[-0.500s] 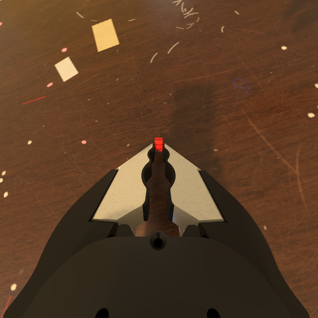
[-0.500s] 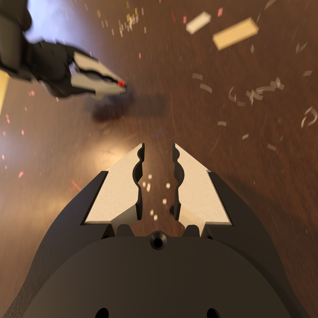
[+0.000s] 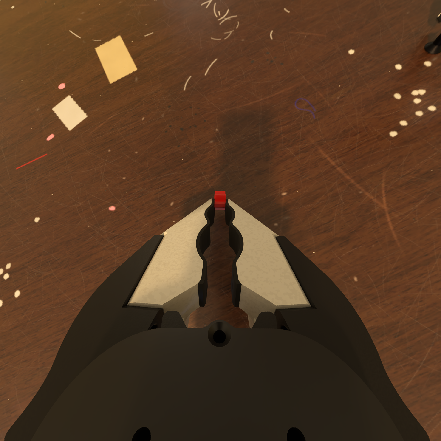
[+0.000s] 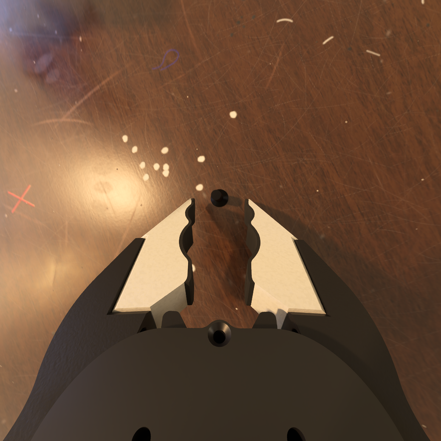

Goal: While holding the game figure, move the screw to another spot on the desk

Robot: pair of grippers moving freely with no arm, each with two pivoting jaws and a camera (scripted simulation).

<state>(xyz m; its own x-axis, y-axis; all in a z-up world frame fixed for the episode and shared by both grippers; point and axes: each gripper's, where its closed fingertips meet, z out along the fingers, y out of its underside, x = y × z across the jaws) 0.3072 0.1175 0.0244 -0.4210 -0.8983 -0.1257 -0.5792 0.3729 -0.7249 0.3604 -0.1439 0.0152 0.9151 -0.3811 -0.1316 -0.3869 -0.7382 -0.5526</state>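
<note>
Fingertips first: the left gripper is pinched tight on the little red game figure, which pokes out just past the tips, hanging above the scratched brown desk. So the "holding" half of the job looks covered, and it just has to keep that squeeze.

Over on the other side, the right gripper has its fingers spread wide with nothing between them. The black screw stands on the desk right at the mouth of the opening, roughly centred between the two tips, head down with the shank pointing up by the looks of it. A scatter of pale dots lies just beyond and to the left of it, and a faint purple squiggle sits farther off.

Looks like the approach-to-grasp step. Next move probably calls for nudging forward and down a touch so the tips bracket the shank, then closing gently. It's tiny and could easily tip or skitter if one finger touches first.
</note>
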